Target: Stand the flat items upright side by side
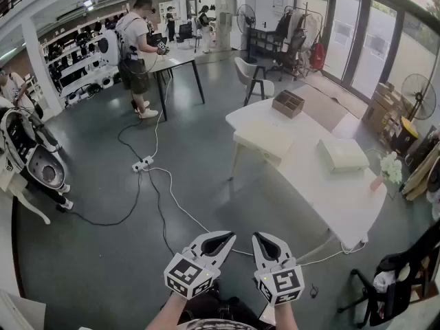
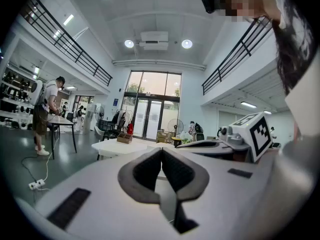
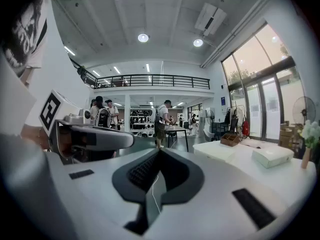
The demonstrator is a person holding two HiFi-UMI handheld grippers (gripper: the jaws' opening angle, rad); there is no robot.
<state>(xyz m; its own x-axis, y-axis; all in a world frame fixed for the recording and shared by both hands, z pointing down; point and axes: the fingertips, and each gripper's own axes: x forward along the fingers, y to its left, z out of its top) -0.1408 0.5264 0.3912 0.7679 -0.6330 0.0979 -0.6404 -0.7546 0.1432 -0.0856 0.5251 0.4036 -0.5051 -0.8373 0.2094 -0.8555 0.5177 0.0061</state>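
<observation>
In the head view, the left gripper (image 1: 218, 245) and the right gripper (image 1: 265, 247) are held side by side low in front of the person, over the grey floor (image 1: 103, 253). Both are well apart from the white table (image 1: 323, 191) on the right. On this table lie two flat things, a cream flat item (image 1: 265, 138) near the closer corner and a white flat item (image 1: 342, 155) further right. They are apart from each other and neither is upright. A wooden box (image 1: 287, 103) stands at the far end of the table.

In the left gripper view, the fingers are pressed fully together with nothing between them. The table and the wooden box are small and far ahead.

In the right gripper view, the fingers also meet at the tips and hold nothing. The white flat item is on the table to the right, and some flowers (image 3: 310, 131) stand beyond it.

The two items look like thin boxes or pads, though at this distance I cannot be sure. I judge them light and rather stiff, but wide for one pair of fingers. A good hold would be on one long edge, to tip the item up on the opposite edge. Standing alone it may fall over, so the second gripper should steady it until the other item stands against it.
</observation>
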